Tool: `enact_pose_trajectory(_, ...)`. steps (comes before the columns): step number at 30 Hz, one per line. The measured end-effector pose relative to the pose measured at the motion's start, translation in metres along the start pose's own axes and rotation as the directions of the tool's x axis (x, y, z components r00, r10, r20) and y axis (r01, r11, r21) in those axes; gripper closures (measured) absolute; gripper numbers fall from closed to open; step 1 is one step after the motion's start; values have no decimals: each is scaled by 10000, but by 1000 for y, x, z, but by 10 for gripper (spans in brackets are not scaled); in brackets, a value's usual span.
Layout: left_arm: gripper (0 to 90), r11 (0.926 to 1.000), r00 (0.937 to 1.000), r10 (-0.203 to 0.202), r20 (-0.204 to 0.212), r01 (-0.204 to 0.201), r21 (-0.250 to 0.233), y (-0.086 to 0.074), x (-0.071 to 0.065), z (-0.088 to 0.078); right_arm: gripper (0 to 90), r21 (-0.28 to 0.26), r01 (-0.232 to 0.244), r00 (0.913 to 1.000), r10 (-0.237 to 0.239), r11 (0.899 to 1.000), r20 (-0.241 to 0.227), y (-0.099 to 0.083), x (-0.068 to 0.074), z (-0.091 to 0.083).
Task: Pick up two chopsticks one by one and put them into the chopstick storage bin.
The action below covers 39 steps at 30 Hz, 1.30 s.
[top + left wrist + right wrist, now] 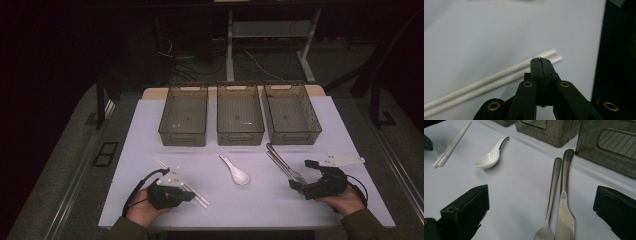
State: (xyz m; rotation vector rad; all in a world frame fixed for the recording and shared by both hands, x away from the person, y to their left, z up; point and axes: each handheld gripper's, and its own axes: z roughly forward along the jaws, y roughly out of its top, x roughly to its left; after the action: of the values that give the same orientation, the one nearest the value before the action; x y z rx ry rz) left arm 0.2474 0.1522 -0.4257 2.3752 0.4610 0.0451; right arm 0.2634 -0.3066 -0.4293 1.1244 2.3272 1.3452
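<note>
White table (150, 130), three bins (240, 121), chopsticks (161, 164), spoon (235, 170), fork (550, 200), knife (565, 202)

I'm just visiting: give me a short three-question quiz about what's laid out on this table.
1. How many bins stand along the far side?
2. True or false: the left gripper has its jaws closed above the white chopsticks.
3. Which lies between the right gripper's open jaws? A) white soup spoon B) metal fork and knife C) chopsticks

Key: 1) three 2) true 3) B
</note>
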Motion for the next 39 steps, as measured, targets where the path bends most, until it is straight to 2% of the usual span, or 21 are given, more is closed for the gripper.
enact_pose_trajectory(3,892,9992,9993,336,138,-338,189,3,-4,8,4,8,0,10000,0,10000,1,0,0,0)
enact_pose_trajectory(9,892,9990,9984,372,420,-382,232,5,-6,16,4,13,6,10000,-6,10000,3,0,0,0)
enact_pose_trajectory(14,892,9976,9976,534,451,-553,420,6,-7,21,4,23,16,10000,-16,10000,15,0,0,0)
enact_pose_trajectory(21,892,9967,9966,728,381,-741,339,15,-7,31,4,13,4,10000,-4,10000,17,0,0,0)
enact_pose_trajectory(28,892,9949,9953,955,153,-959,308,24,-2,39,4,15,-30,10000,30,10000,26,0,0,0)
enact_pose_trajectory(31,892,9935,9940,1094,-20,-1092,312,26,0,41,4,6,6,10000,-6,10000,14,0,0,0)
enact_pose_trajectory(39,892,9934,9936,1133,13,-1134,154,29,5,40,4,51,-40,10000,40,10000,28,0,-1,0)
